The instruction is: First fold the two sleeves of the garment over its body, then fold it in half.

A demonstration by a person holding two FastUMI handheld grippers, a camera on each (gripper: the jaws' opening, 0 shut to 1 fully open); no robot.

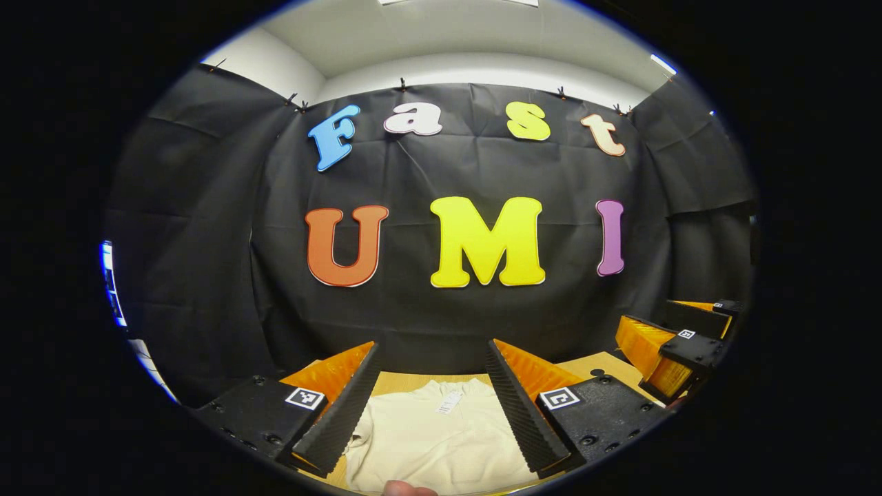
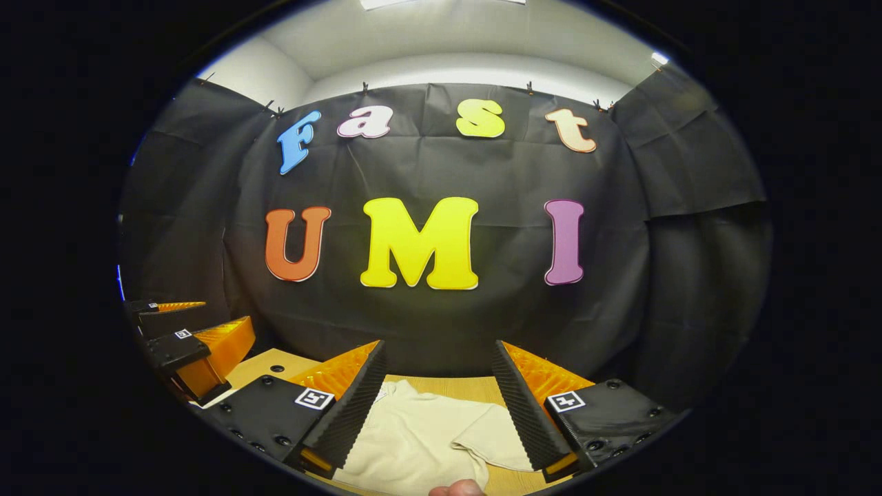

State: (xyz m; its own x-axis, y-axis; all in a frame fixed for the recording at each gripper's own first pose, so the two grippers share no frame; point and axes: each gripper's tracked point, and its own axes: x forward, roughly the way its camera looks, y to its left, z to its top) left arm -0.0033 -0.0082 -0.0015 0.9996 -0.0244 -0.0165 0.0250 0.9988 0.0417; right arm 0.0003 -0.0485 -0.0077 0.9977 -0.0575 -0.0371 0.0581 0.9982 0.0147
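A cream garment (image 1: 434,441) lies flat on the wooden table (image 1: 413,381), its collar with a white tag toward the far wall. My left gripper (image 1: 431,396) hangs above it, open, nothing between its fingers. In the right gripper view the same garment (image 2: 413,434) lies with one sleeve (image 2: 493,437) folded in at the right. My right gripper (image 2: 437,399) is open above that side, holding nothing. Each gripper also appears in the other's view: the right gripper (image 1: 679,348) at the far right, the left gripper (image 2: 193,348) at the far left, both open.
The black cloth wall (image 1: 441,310) rises just behind the table's far edge. Bare wood with small holes lies to the right of the garment (image 1: 599,368) and to its left (image 2: 275,365). A fingertip (image 2: 458,489) of a hand pokes in at the bottom.
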